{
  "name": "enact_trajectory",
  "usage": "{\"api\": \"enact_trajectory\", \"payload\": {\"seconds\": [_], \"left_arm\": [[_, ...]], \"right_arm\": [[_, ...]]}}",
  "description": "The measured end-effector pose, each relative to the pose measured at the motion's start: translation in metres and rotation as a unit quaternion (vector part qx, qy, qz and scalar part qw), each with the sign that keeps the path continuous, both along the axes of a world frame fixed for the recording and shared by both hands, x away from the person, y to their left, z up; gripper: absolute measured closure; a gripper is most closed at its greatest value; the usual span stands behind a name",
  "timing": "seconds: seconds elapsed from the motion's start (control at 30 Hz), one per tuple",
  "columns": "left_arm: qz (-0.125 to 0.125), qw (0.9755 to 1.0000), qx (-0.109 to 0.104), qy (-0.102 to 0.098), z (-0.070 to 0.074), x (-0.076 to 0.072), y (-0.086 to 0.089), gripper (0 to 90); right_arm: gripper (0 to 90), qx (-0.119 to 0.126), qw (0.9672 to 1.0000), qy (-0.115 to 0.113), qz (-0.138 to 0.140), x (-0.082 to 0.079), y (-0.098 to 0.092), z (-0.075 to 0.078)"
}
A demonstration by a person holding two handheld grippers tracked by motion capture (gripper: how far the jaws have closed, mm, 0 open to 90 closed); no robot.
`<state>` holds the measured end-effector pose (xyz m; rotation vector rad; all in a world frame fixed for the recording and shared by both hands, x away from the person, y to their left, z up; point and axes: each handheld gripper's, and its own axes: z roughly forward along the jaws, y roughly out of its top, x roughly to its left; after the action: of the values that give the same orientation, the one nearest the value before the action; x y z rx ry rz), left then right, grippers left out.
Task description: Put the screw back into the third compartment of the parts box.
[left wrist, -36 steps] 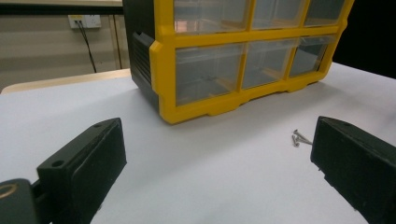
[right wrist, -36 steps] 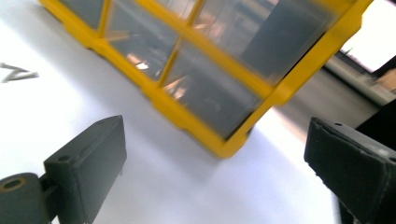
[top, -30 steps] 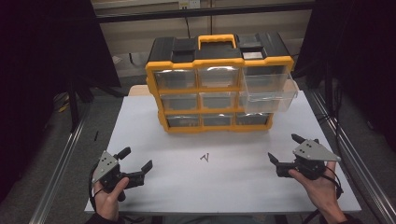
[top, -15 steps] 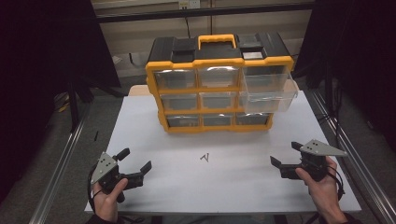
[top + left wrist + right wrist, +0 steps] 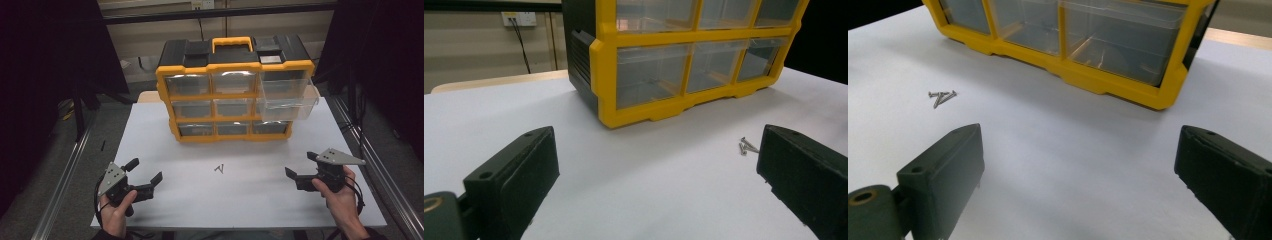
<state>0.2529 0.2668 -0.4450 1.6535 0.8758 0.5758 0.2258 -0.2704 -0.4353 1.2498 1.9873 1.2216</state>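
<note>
Both claws gape (empty) either side of screws (image 5: 219, 169).

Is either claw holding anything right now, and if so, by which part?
Nothing is held. The left claw and the right claw both stand open over the white table, apart from the small screws lying between them.

Organiser (image 5: 235, 92): frame glossy yellow plastic, top and sides matt black plastic. Drawers (image 5: 651, 72) clear, smooth plastic with bright glints. Screws (image 5: 942, 96) were small, grey bare metal, slightly shiny. Table (image 5: 240, 195) looked matt white, smooth, paper-like. Left gripper (image 5: 146, 172) and right gripper (image 5: 300, 167): matt black plastic, faintly grainy; grey plates matt.
</note>
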Motion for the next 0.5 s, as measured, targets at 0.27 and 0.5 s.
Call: {"api": "enact_trajectory", "payload": {"seconds": [0.27, 0.5], "left_arm": [[0.004, 1.0, 0.005, 0.001, 0.001, -0.001, 0.0, 3.2], [0.001, 1.0, 0.008, 0.001, 0.001, -0.001, -0.001, 3.2]], "right_arm": [[5.4, -0.02, 0.9992, 0.013, 0.032, 0.008, 0.012, 0.003], [5.0, -0.039, 0.9964, 0.027, 0.071, 0.015, 0.032, 0.005]]}}
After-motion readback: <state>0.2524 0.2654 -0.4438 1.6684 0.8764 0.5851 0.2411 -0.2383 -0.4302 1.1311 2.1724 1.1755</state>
